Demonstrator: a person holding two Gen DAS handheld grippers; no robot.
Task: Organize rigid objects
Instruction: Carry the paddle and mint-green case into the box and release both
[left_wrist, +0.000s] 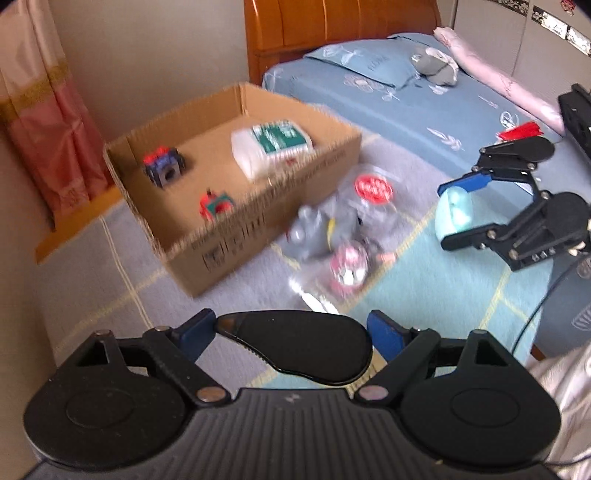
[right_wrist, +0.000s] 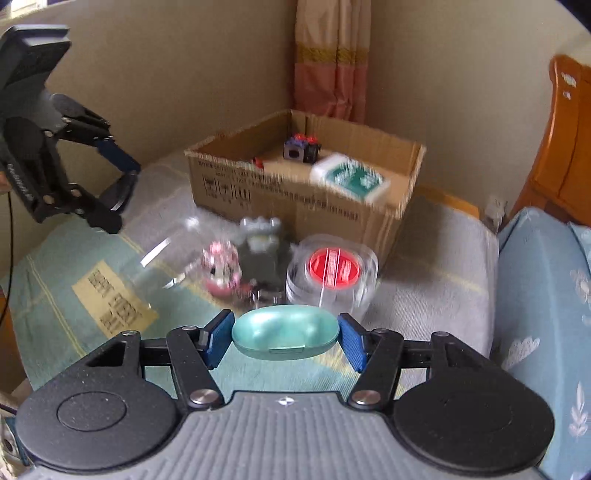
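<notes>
My left gripper (left_wrist: 291, 339) is shut on a flat black oval case (left_wrist: 299, 343), held above the mat in front of the cardboard box (left_wrist: 236, 229). My right gripper (right_wrist: 284, 338) is shut on a teal oval case (right_wrist: 284, 336); it shows in the left wrist view (left_wrist: 454, 214) at the right. The box holds a white bottle with a green label (left_wrist: 273, 144), a blue-and-red block toy (left_wrist: 164, 166) and a red-and-green toy (left_wrist: 216, 205). On the mat in front lie a grey figure (right_wrist: 260, 254), a pink figure (right_wrist: 221, 273) and a clear round tub with a red lid (right_wrist: 334, 275).
A bed with blue sheet (left_wrist: 406, 96) and wooden headboard (left_wrist: 332, 33) stands to the right of the box. A pink curtain (left_wrist: 48, 122) and wall lie behind the box. A clear plastic piece (right_wrist: 166, 258) lies left of the figures. The left gripper shows at the left of the right wrist view (right_wrist: 114, 177).
</notes>
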